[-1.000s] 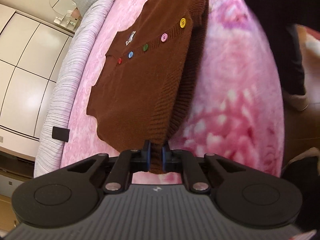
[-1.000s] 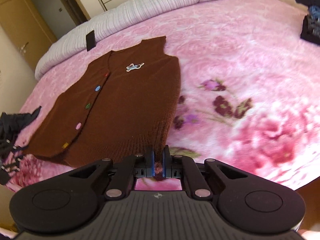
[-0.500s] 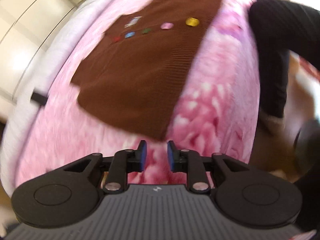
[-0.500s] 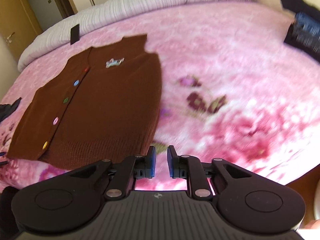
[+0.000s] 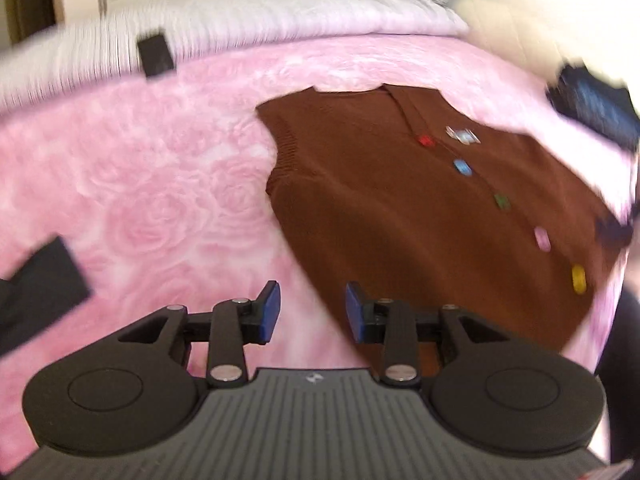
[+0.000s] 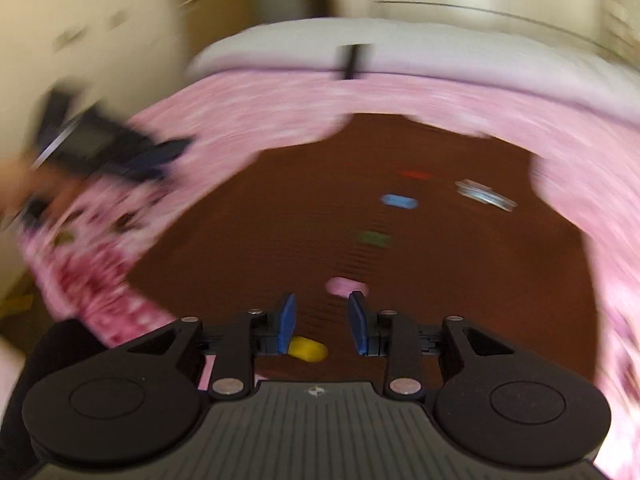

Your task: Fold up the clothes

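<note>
Brown knitted vest point(image 5: 404, 216) spread flat on the pink bed point(image 5: 168, 184)

Sleeveless, front side up, with ribbed armholes and V-neck. A button row runs down the closed placket: red, blue point(image 5: 463, 167), green, pink, yellow point(image 5: 579, 279). A small pale patch point(image 5: 463, 135) sits beside the top buttons.

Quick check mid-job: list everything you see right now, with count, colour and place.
vest: one, brown, flat on the bed
buttons: five, red, blue, green, pink, yellow, in a row down the vest front
badge: one, pale, beside the red button
blanket: one, pink, under the vest
quilt: one, white, along the far edge
dark clothes: pile, far right
left gripper: jaws just opening, empty, above the vest edge
right gripper: jaws just opening, empty, above the lowest buttons
</note>
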Tool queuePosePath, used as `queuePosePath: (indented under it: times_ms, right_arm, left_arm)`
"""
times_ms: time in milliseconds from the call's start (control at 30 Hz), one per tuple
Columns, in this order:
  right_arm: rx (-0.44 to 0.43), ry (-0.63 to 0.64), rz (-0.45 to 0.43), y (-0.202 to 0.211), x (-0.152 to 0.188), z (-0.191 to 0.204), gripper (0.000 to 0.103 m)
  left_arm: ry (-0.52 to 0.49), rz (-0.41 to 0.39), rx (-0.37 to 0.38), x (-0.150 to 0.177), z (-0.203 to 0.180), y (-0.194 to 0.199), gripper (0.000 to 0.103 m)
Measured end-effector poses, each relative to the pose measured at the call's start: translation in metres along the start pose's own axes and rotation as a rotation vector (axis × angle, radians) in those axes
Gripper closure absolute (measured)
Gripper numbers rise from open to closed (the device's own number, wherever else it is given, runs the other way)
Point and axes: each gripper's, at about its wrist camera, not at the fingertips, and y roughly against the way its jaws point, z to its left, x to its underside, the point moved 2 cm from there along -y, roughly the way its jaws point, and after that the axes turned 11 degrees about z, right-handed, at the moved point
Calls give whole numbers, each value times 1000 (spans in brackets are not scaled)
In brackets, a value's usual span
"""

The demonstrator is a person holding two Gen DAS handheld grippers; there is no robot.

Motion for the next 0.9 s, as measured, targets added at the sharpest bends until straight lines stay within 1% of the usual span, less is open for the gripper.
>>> queuePosePath:
  times_ms: [67,100,167,267,367,433,500,533,567,600,700,733,767,833,900]
  right_arm:
    - [-15,135,16,-19,-14,36,62]
    - [-22,191,23,-28,-19,51,59]
    - [-35,268,37,-42,-25,72,57]
    - [-52,350,52,-58,-30,92,57]
    - [-77,395,37,-67,-33,101,54]
    - [-75,438,25,-71,-34,110,50]
    - [-65,488,14,-76,-33,120,48]
    - [-67,503,13,-79,-33,123,48]
    - [-72,515,15,-81,-33,127,48]
    - [-73,524,18,-83,-33,130,48]
    - [-65,564,27,-91,-32,139,48]
    - [-61,574,30,-93,-31,142,48]
    - [-56,582,34,-96,-31,144,48]
    - [-46,597,42,-99,-31,149,48]
    - [-26,624,58,-102,-31,154,48]
  left_arm:
    - [47,34,29,-22,14,-23,72]
    - [75,47,48,-32,22,-34,72]
    - [144,57,100,-49,39,-53,73]
    - [267,58,229,-64,65,-73,73]
    - [365,91,353,-73,86,-93,73]
    - [405,108,402,-77,94,-103,77]
    - [421,106,428,-81,99,-108,87]
    - [417,103,430,-83,99,-109,100]
    - [410,95,426,-86,100,-109,100]
    - [387,75,397,-88,99,-108,101]
    - [274,7,243,-97,92,-98,103]
    - [243,-3,202,-98,90,-97,103]
    - [232,-2,192,-98,90,-96,103]
    - [245,5,217,-97,94,-95,103]
    - [250,0,225,-93,96,-88,103]
